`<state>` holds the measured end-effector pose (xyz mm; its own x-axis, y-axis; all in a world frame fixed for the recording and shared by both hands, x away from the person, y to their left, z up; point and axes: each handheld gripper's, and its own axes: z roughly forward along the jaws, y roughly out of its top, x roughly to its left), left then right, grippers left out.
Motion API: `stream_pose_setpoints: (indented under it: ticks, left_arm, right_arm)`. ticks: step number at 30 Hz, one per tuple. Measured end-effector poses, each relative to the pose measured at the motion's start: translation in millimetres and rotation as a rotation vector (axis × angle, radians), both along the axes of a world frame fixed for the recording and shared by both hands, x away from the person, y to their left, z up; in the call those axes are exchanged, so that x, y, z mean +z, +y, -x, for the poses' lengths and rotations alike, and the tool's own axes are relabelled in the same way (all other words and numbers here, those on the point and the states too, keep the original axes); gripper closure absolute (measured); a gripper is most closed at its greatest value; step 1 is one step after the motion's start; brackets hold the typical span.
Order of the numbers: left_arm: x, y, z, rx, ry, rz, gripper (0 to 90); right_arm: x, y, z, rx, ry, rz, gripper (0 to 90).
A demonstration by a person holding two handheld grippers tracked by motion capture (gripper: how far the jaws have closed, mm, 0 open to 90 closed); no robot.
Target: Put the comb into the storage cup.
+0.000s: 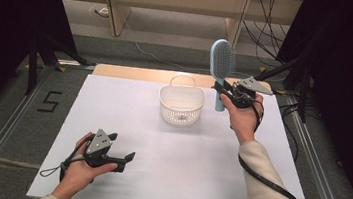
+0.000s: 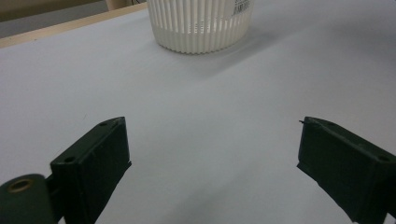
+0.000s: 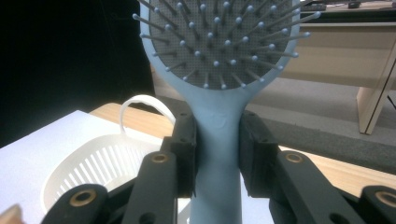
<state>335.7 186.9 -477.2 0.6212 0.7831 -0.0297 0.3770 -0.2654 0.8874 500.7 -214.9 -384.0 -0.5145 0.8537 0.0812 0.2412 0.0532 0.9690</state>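
A light-blue hairbrush (image 1: 221, 64) stands upright in the air, bristle head up, just right of a white slatted basket (image 1: 181, 105) with a thin handle. My right gripper (image 1: 222, 91) is shut on the brush's handle. In the right gripper view both pads clamp the handle (image 3: 217, 154) below the bristle head, and the basket (image 3: 100, 163) sits lower left. My left gripper (image 1: 122, 147) rests low over the table's near left, held by a hand. Its jaws stand wide apart with nothing between them, and the basket (image 2: 201, 25) lies ahead of them.
A white sheet (image 1: 168, 154) covers the table, with a wooden strip (image 1: 127, 72) along the far edge. Cables (image 1: 266, 44) and dark stands crowd the floor at the back right. A cable trails along the person's right sleeve (image 1: 267, 190).
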Motion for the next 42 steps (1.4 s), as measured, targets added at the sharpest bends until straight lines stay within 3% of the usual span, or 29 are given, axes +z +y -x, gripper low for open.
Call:
stream_pose_setpoints:
  ticks: [42]
  left_arm:
    - [0.1,0.4,-0.1,0.000,-0.001,0.003,8.3]
  right_arm:
    - [10.1,19.2,-8.3,0.017,-0.011,-0.016,70.6]
